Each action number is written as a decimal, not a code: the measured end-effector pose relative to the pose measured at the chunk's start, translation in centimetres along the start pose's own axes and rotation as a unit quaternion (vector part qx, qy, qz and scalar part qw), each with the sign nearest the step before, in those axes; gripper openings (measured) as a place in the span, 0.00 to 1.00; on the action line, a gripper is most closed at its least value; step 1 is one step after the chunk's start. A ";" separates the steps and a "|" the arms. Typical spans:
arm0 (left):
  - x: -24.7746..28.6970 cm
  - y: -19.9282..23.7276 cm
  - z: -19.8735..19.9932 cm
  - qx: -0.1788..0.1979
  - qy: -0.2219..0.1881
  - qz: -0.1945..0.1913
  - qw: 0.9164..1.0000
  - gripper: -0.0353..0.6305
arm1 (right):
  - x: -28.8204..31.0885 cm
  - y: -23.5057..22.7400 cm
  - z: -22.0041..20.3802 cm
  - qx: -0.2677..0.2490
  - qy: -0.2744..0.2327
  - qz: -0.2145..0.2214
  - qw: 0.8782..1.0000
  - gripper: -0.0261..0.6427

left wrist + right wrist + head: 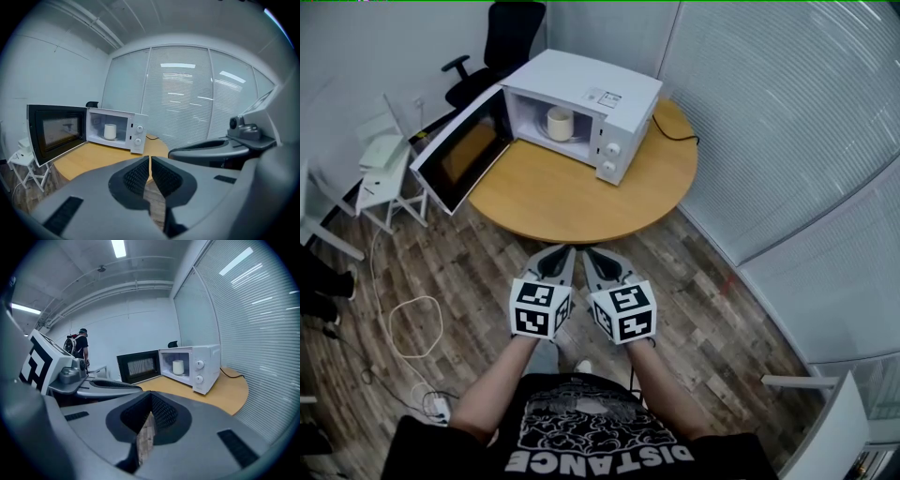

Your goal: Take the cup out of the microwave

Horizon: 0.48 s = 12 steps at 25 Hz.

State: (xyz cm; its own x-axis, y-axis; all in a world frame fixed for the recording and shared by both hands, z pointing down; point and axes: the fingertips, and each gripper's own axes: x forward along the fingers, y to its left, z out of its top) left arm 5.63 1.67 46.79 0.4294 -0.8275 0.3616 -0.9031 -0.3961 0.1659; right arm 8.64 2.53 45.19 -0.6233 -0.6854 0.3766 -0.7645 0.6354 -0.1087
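White cup upright inside open microwave.

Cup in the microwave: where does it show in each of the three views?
Head view: cup at top centre, inside the open microwave.
Left gripper view: cup left of centre, inside the microwave.
Right gripper view: cup right of centre, inside the microwave.
Shared landmark: the two knobs just right of the cup in all views.
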 end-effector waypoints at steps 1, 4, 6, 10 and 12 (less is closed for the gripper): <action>0.4 0.5 0.2 0.000 0.001 -0.002 1.000 0.09 | 0.7 -0.1 0.2 0.000 0.001 -0.001 1.000 0.06; 1.6 2.4 0.8 -0.002 0.002 -0.006 1.000 0.09 | 2.9 -0.4 1.0 -0.001 0.004 -0.002 1.000 0.06; 2.4 3.6 1.2 -0.004 0.003 -0.010 1.000 0.09 | 4.4 -0.5 1.6 -0.002 0.005 -0.004 1.000 0.06; 4.0 5.9 2.2 -0.003 0.004 -0.021 1.000 0.09 | 7.1 -1.0 2.9 0.000 0.006 -0.012 1.000 0.06; 4.6 7.1 2.9 -0.003 0.004 -0.026 1.000 0.09 | 8.4 -1.2 3.6 0.001 0.006 -0.017 1.000 0.06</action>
State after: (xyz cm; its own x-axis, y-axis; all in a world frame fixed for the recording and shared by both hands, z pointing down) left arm 1.19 -6.06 46.99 0.4762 -0.8023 0.3600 -0.8793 -0.4364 0.1907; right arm 3.73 -5.23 45.19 -0.5953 -0.7015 0.3919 -0.7851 0.6116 -0.0978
